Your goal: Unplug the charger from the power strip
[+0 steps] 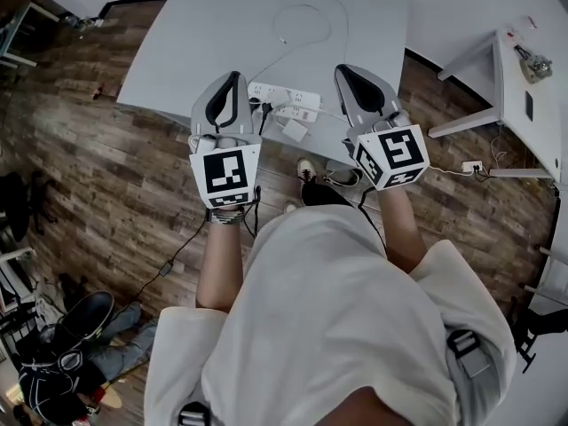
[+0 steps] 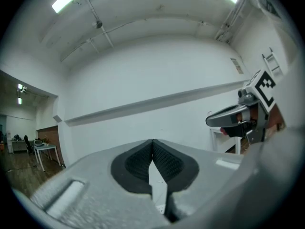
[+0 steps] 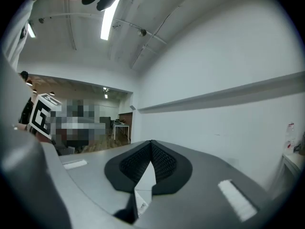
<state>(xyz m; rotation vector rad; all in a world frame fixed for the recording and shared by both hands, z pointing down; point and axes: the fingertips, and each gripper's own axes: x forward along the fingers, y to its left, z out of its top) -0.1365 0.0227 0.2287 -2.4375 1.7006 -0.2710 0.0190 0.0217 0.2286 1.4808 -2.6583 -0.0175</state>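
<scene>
We hold the left gripper (image 1: pixel 232 82) and right gripper (image 1: pixel 351 71) level above the work, each with its jaws pressed together on nothing, which we read as a rest pose. Below and between them on the white table (image 1: pixel 195 34), the charger (image 1: pixel 295 130) lies just beside the power strip (image 1: pixel 286 98), seemingly out of its socket. Beyond, a thin cable (image 1: pixel 302 11) loops.

Head view steeply downward; gripper views level toward white wall (image 2: pixel 157 75)

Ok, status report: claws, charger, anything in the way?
Left claw and right claw shut, empty, up off the table. Charger lies beside power strip, apparently unplugged. Nothing in the way.
</scene>
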